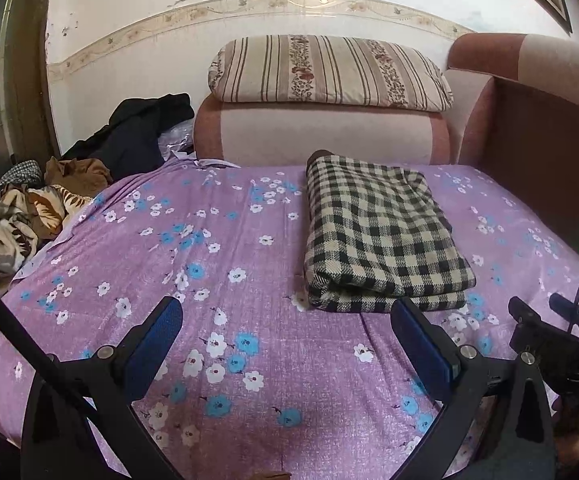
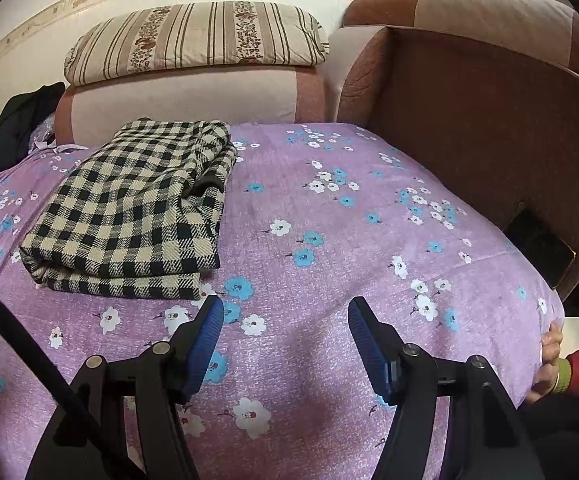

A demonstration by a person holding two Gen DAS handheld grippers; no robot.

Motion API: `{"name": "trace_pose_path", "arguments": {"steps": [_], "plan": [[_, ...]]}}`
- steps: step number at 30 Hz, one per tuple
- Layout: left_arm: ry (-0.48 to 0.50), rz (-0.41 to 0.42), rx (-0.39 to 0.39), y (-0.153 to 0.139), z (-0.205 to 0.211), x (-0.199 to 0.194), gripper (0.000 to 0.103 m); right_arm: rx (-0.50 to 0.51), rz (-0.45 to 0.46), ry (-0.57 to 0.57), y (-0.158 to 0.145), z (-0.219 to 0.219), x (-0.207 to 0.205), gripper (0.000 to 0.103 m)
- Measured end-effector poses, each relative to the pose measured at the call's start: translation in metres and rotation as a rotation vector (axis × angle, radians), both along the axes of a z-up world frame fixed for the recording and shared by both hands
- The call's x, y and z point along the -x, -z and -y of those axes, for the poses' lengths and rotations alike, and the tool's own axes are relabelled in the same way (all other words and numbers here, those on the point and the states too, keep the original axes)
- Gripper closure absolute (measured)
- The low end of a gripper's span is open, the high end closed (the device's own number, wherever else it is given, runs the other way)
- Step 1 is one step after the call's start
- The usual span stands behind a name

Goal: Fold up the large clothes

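Note:
A black-and-cream checked garment (image 1: 381,236) lies folded into a thick rectangle on the purple flowered bed sheet (image 1: 209,264). It also shows in the right wrist view (image 2: 129,208), left of centre. My left gripper (image 1: 285,312) is open and empty, just in front of the garment's near edge, with its right finger close to that edge. My right gripper (image 2: 285,312) is open and empty over bare sheet (image 2: 329,240), to the right of the garment's near corner. Part of the right gripper shows at the right edge of the left wrist view (image 1: 545,332).
A striped pillow (image 1: 329,70) rests on a pink-and-brown sofa arm (image 1: 321,132) behind the bed. A brown sofa side (image 2: 469,92) stands at the right. A heap of dark and patterned clothes (image 1: 49,196) lies at the left. A hand with a red sleeve (image 2: 557,364) grips the sheet's right edge.

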State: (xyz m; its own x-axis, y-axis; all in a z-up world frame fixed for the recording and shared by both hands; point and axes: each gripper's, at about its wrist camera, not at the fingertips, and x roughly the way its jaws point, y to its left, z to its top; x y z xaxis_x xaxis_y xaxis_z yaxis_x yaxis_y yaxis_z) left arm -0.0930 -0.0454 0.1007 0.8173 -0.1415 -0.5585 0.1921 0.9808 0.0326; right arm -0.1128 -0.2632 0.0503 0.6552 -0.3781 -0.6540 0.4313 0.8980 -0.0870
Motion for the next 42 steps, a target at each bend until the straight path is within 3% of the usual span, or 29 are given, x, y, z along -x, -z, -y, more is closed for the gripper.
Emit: {"name": "trace_pose_path", "arguments": {"steps": [19, 28, 42], "plan": [[-0.001, 0.005, -0.044, 0.003, 0.007, 0.005, 0.0, -0.06, 0.052, -0.054, -0.01, -0.009, 0.003, 0.029], [0.016, -0.083, -0.037, 0.017, 0.007, -0.008, 0.0, -0.092, 0.027, -0.071, -0.006, -0.013, -0.007, 0.029], [0.0, -0.202, 0.021, 0.032, -0.002, -0.028, 0.0, -0.027, -0.007, -0.124, 0.0, -0.033, -0.015, 0.028]]}}
